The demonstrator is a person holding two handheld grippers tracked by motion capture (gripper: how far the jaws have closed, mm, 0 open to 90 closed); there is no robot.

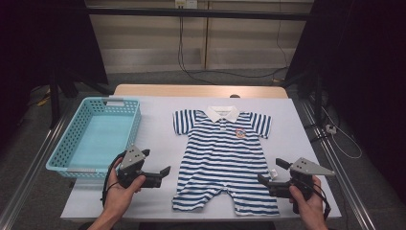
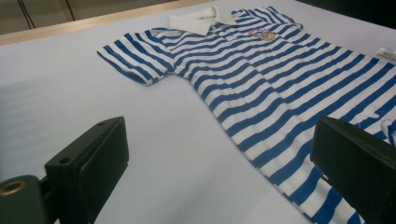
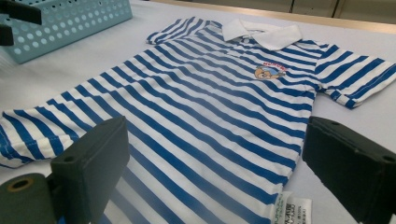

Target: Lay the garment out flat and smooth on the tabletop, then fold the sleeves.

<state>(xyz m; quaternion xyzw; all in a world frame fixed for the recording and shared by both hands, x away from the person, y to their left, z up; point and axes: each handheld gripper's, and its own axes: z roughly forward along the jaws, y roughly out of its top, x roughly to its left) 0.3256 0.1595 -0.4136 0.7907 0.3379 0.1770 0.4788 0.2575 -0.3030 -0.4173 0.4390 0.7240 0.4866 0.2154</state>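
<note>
Striped romper [image 1: 223, 158]: blue and white, white collar [image 1: 222, 113], small badge [image 1: 240, 132] on the chest; laid flat, front up, at the middle of the tabletop [image 1: 158, 129], collar toward the far edge, leg hems near the near edge. White care label [image 1: 273, 173] sticks out at one side.

Left gripper [image 1: 157, 165]: held in a hand near the near edge, just beside the romper; jaws wide apart, nothing between them.

Right gripper [image 1: 271, 170]: held at the romper's other side, near the label; jaws wide apart, gripping nothing.

Light blue basket [image 1: 72, 139]: perforated, at the tabletop's left edge.
</note>
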